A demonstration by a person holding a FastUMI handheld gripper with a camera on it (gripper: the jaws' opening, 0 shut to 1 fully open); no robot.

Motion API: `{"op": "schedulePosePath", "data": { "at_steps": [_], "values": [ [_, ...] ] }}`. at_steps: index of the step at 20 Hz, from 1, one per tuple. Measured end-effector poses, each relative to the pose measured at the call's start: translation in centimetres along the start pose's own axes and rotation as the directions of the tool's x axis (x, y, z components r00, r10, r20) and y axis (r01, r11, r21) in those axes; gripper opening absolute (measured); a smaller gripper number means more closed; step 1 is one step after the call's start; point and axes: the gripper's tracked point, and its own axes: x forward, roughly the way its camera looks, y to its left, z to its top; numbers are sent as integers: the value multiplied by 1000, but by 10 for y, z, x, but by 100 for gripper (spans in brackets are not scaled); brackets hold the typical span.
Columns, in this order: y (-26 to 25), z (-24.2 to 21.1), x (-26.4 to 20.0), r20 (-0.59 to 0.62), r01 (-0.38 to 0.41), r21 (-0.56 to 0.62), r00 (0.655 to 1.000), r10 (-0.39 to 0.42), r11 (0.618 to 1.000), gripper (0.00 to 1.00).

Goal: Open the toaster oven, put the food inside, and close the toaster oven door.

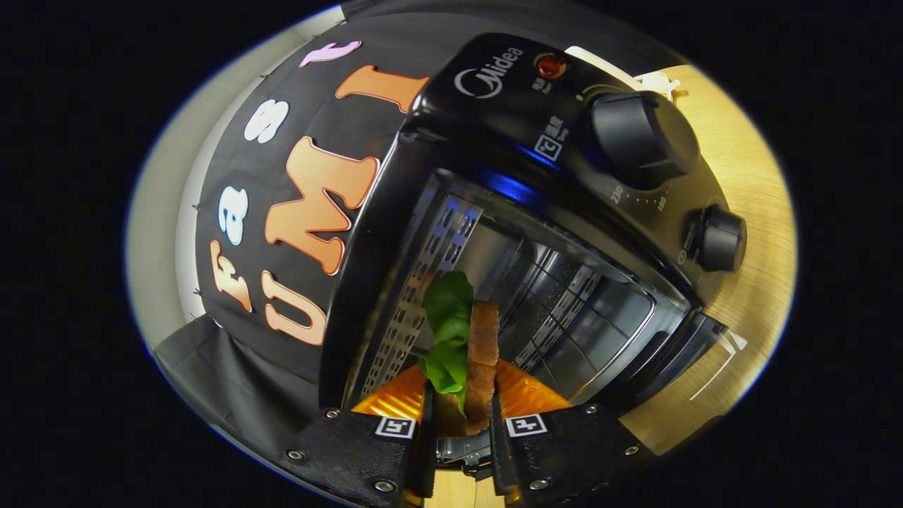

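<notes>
My claw (460,416) is clamped on the sandwich (481,353), both fingers pressing its sides, lettuce (447,324) hanging out on one side; just beyond, the toaster oven (508,233) stands with its door (695,353) down and cavity exposed; I judge insertion under way; advise carrying it level, clear of the perforated wall (416,282), releasing only once seated on the rack.

Recording booth, black cloth wall (233,381), toaster oven (536,212) on wooden table (748,282)

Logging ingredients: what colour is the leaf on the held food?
Green, on the leaf in the gripper view.
</notes>
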Motion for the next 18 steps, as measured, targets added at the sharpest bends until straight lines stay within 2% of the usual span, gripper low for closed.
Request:
{"op": "schedulePosePath", "data": {
  "at_steps": [2, 4, 6, 8, 9, 10, 11, 12, 13, 18],
  "values": [
    [0, -2, -4, 0, 24, -60, 1000, -24, 998, 35],
    [-9, 4, -10, 44, 86, -184, 996, -79, 979, 43],
    [-14, 14, -14, 89, 145, -320, 989, -122, 936, 54],
    [-9, 16, -16, 107, 169, -417, 985, -136, 893, 64],
    [-8, 19, -14, 125, 183, -473, 982, -139, 862, 68],
    [-12, 22, -16, 143, 218, -538, 976, -167, 814, 70],
    [-19, 27, -16, 172, 266, -610, 964, -203, 746, 77],
    [-20, 29, -17, 188, 276, -669, 961, -202, 691, 80],
    [-17, 29, -23, 194, 276, -702, 961, -196, 657, 82],
    [-12, 29, -57, 136, 219, -755, 974, -180, 618, 88]
  ]
}}
